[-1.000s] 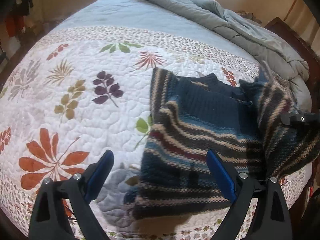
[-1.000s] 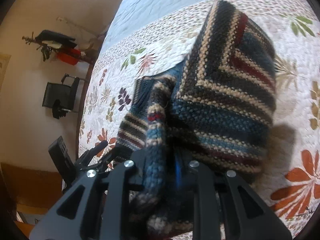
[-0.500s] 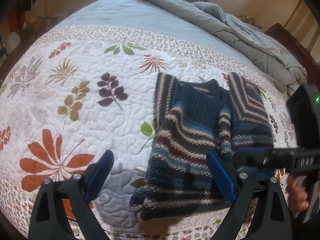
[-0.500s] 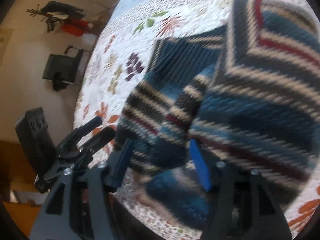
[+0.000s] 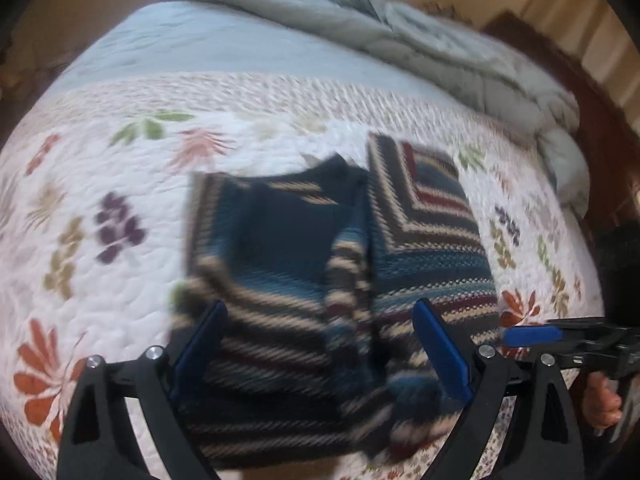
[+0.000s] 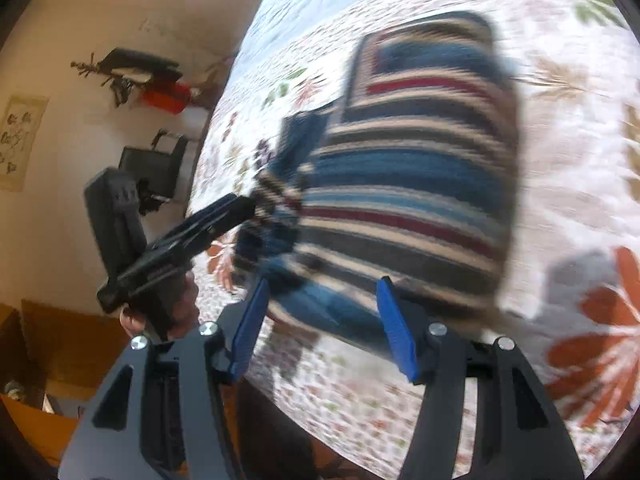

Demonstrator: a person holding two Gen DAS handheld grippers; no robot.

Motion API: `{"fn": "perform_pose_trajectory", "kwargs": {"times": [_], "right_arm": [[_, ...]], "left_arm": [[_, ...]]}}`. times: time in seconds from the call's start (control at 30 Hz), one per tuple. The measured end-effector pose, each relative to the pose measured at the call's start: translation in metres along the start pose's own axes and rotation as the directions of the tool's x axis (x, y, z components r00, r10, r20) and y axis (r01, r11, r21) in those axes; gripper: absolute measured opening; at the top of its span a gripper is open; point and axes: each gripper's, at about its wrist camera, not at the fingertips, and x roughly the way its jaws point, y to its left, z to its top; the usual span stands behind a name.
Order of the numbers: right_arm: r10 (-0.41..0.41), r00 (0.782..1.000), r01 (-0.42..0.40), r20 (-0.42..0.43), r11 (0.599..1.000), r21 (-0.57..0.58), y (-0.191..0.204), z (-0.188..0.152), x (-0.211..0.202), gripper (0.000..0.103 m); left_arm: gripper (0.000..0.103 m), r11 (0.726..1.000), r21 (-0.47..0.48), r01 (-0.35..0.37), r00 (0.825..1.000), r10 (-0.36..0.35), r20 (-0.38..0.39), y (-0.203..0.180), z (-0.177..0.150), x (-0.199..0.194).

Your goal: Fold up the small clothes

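The right hand-held gripper (image 6: 320,328) has let go of the striped sweater (image 5: 332,280): a second ago its fingers were clamped on a knit edge and carried the right side up over the body, and now they stand wide with nothing between them, just off the near hem. That right panel now lies folded flat, its chevron stripes facing up, with the sleeve draped down the middle. So one side fold looks done, and the left side is likely next. The left hand-held gripper (image 5: 320,348) hangs wide apart and holds nothing, low over the near hem.

The sweater lies on the floral quilt (image 5: 100,288) of the bed, toward its near right part. A rumpled grey duvet (image 5: 440,52) is heaped along the far right edge, well apart from the sweater. Nothing lies on the quilt left of the garment to block a fold. Both views are motion-blurred.
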Motion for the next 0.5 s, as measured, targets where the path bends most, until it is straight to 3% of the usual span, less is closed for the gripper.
{"fn": "perform_pose_trajectory", "kwargs": {"times": [0.13, 0.3, 0.5], "right_arm": [[-0.044, 0.999, 0.043, 0.024, 0.998, 0.037, -0.032, -0.013, -0.022, 0.057], [-0.052, 0.998, 0.052, 0.022, 0.998, 0.025, -0.045, -0.018, -0.024, 0.057], [-0.098, 0.995, 0.098, -0.004, 0.995, -0.002, -0.045, -0.019, -0.002, 0.056]], "left_arm": [[0.094, 1.0, 0.013, -0.02, 0.996, 0.021, -0.084, -0.021, 0.007, 0.039], [0.094, 1.0, 0.015, 0.005, 0.995, -0.004, -0.105, -0.035, 0.008, 0.054], [0.094, 0.999, 0.017, 0.039, 0.986, -0.036, -0.166, -0.044, 0.015, 0.068]]}}
